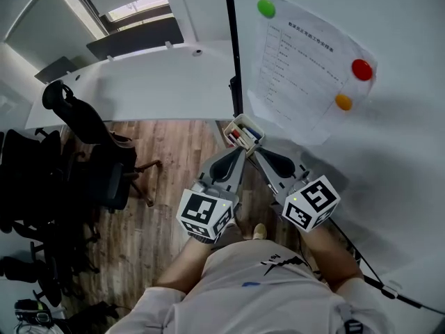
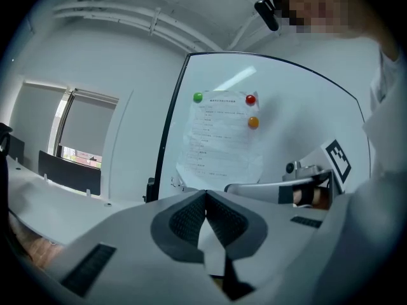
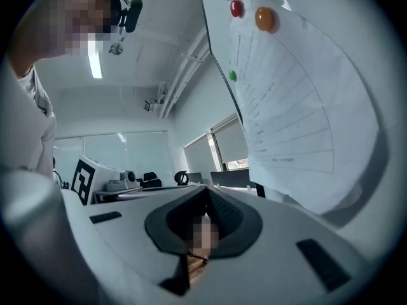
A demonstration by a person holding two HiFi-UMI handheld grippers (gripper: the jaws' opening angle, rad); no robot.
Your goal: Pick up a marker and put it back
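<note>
A small white marker tray (image 1: pixel 235 127) hangs at the whiteboard's lower left edge, holding several markers (image 1: pixel 243 137) with red, blue and dark caps. My left gripper (image 1: pixel 241 152) sits just below the tray, jaws shut and empty. My right gripper (image 1: pixel 256 152) is beside it, also shut with nothing between the jaws. In the left gripper view the left gripper (image 2: pixel 205 196) points up at the whiteboard (image 2: pixel 286 107), with the other gripper's body (image 2: pixel 299 183) at the right. The right gripper view shows the right gripper (image 3: pixel 205 192) tips pressed together.
A printed sheet (image 1: pixel 306 68) is pinned to the whiteboard (image 1: pixel 403 158) by green (image 1: pixel 265 8), red (image 1: pixel 361 69) and orange (image 1: pixel 343 101) magnets. A white desk (image 1: pixel 153 82) and black office chairs (image 1: pixel 90 158) stand at the left over wooden floor (image 1: pixel 167 207).
</note>
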